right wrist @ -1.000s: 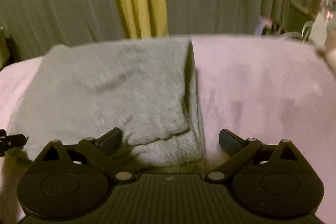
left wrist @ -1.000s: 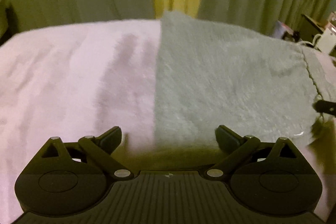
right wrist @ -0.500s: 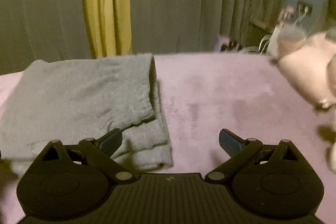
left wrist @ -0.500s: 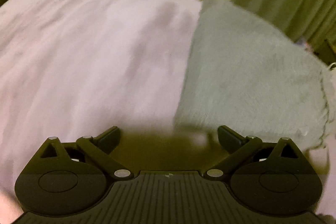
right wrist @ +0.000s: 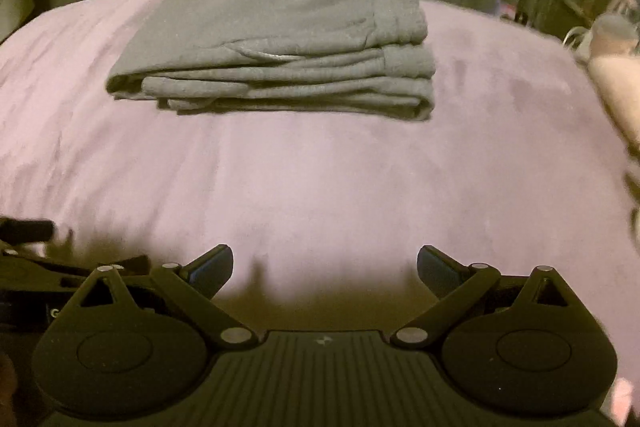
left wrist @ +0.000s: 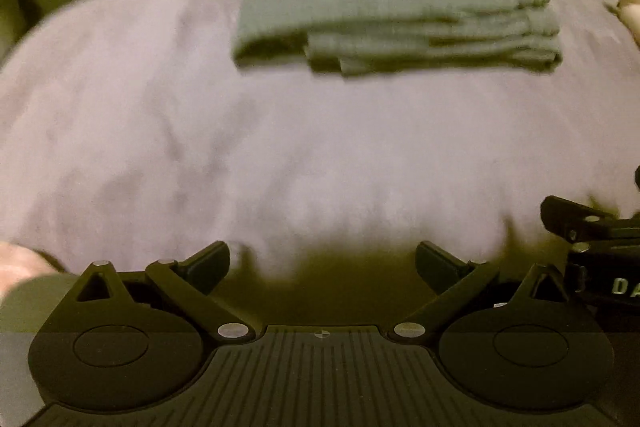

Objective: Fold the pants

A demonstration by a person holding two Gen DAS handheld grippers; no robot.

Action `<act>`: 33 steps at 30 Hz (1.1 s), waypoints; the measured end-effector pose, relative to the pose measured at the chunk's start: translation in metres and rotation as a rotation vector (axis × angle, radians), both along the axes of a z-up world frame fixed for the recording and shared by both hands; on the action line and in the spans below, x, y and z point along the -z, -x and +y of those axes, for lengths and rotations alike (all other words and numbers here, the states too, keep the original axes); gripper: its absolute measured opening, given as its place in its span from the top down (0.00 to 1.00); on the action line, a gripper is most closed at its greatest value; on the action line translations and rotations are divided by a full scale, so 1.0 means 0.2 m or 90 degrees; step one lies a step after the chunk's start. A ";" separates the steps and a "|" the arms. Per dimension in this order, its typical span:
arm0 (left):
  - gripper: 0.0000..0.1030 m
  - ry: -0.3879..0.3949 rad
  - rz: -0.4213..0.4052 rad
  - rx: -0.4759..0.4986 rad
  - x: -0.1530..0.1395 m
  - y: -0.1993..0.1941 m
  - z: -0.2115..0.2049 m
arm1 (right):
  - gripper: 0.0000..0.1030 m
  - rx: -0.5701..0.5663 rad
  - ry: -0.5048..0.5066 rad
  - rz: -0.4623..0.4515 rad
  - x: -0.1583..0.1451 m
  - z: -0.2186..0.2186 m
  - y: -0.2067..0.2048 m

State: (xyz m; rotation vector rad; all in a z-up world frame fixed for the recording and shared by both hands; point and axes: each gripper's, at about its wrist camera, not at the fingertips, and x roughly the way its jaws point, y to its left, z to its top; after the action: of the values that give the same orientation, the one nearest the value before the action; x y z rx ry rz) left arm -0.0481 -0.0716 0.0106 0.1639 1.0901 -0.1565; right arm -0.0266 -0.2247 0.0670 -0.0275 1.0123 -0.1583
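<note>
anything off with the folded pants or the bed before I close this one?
Nothing major. The grey pants lie in a compact folded stack on the purple blanket; the layer edges at the near left corner are slightly staggered. Both the left gripper and right gripper are open and clear of them.

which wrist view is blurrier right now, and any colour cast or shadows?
Left wrist view: motion-smeared, folded pants soft, greenish-yellow cast, dark shadow ahead of the left gripper. Right wrist view: sharper, pants folds legible, right edge smeared, shadow before the right gripper.
</note>
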 end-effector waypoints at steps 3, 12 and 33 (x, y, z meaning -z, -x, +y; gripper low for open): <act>0.01 -0.008 -0.054 -0.029 -0.11 0.00 0.03 | 0.04 -0.017 0.072 -0.021 -0.06 0.07 0.04; 0.01 0.028 -0.109 -0.033 -0.39 -0.07 0.07 | 0.04 0.006 0.074 -0.044 -0.30 0.09 0.00; 0.01 0.002 -0.073 -0.012 -0.43 -0.11 -0.01 | 0.04 0.060 0.010 -0.060 -0.37 -0.05 -0.01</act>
State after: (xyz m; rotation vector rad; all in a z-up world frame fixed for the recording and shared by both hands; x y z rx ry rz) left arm -0.0263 -0.0733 0.0975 0.1575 0.9774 -0.1301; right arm -0.0237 -0.2348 0.1419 0.0129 0.9191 -0.2513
